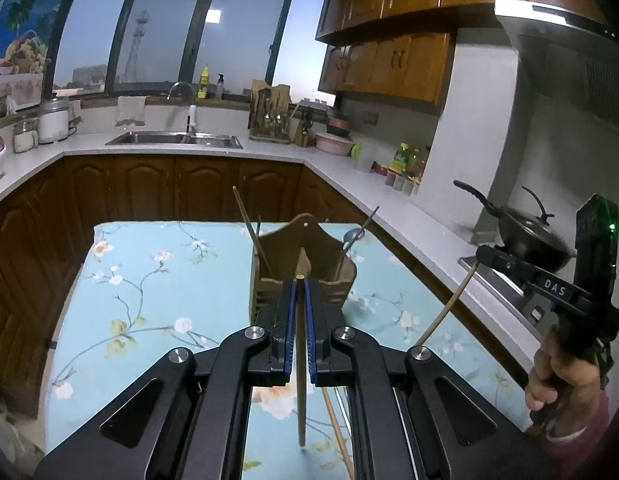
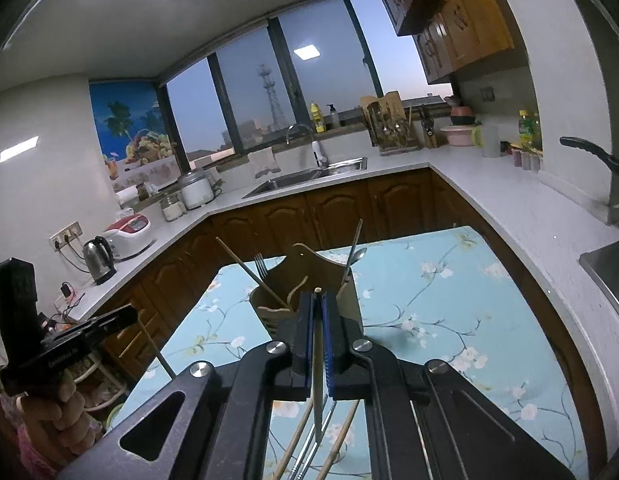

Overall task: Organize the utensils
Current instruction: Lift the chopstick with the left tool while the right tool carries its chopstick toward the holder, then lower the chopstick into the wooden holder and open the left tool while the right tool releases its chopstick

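The left claw (image 1: 300,292) is seen closed narrowly on a wooden chopstick (image 1: 301,360), which is pinched between the blue pads (image 1: 292,320) and hangs down below them toward the desk (image 1: 149,280). The claw is pointed somewhat downward, toward the wooden utensil holder (image 1: 309,264) just beyond its tip at twelve o'clock. The right claw (image 2: 317,308) is likewise clamped on a second chopstick (image 2: 317,360), held upright between its pads, with the same holder (image 2: 309,280) just past its tip.

In the left wrist view, the right claw (image 1: 483,254) is shown from the side at three o'clock, gripped by a hand (image 1: 549,372) in a pink sleeve, its chopstick (image 1: 445,308) slanting down toward the desk. In the right wrist view, the left claw (image 2: 129,314) is shown at nine o'clock, held by the other hand (image 2: 57,412), with its chopstick (image 2: 155,344) hanging below it.

The holder is stood on the floral blue cloth of the desk. A chopstick (image 2: 249,272) and a fork (image 2: 261,266) are seen leaning in its left compartment; the fork's tines are made out clearly only in the right wrist view. A spoon (image 2: 355,256) is stood in the right compartment. Loose utensils (image 2: 309,432) lying on the desk beneath the claw are shown more fully in the right wrist view; only one stick (image 1: 337,428) is seen there in the left. A black wok (image 1: 533,232) on the stove at three o'clock is shown whole only in the left wrist view, a kettle (image 2: 99,258) at nine o'clock only in the right.
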`<state>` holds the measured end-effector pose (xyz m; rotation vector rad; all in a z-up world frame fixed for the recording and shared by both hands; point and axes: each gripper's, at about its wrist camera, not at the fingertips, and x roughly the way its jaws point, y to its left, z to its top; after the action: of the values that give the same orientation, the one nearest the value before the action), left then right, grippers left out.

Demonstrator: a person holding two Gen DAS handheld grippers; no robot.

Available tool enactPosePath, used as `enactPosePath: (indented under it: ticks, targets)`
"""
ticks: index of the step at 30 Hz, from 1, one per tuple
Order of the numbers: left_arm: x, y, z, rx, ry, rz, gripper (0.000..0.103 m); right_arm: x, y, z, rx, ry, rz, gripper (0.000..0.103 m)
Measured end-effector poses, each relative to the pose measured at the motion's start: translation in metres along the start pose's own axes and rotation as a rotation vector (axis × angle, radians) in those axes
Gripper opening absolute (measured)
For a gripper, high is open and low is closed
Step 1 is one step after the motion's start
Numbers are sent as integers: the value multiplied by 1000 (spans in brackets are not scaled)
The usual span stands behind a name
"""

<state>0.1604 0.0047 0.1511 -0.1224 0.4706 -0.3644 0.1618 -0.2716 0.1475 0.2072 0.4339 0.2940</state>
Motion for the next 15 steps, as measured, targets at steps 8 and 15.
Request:
enactPosePath:
  ticks: [8, 15]
  targets:
    - [-4, 4, 27, 3, -64, 8, 4, 10, 5, 20, -14, -29, 15, 4]
    - [0, 2, 72, 44, -144, 19, 4, 23, 9, 55, -36, -84, 17, 4]
